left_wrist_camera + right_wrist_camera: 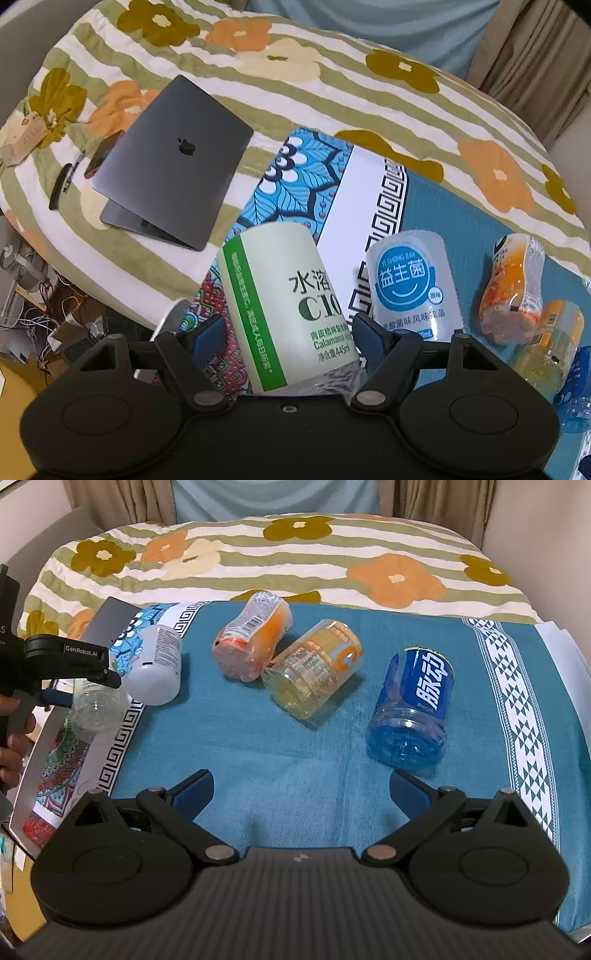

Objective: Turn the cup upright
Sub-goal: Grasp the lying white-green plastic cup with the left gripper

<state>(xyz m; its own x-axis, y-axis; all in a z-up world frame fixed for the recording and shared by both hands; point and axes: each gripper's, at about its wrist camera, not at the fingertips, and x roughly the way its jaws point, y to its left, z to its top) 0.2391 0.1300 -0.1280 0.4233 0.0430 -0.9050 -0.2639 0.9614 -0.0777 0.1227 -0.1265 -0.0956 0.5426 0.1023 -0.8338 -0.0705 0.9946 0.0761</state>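
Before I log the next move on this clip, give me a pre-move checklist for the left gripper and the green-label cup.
1. Green-label cup sits between the left gripper fingers: ok.
2. Pads firmly clamping it: cannot tell.
3. Cup upright: not ok, tilted.
4. Room beside it: not ok, white-blue cup is close.
5. Right gripper open, empty, out of the way: ok.
6. Blue cup still lying down: not ok.

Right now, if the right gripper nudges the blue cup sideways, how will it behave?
Probably rolls: the blue cup lies on its side on the teal cloth, round wall down. Likely light, since it looks like empty thin clear plastic. The wall may flex under the right gripper, whose jaws stand wide apart.
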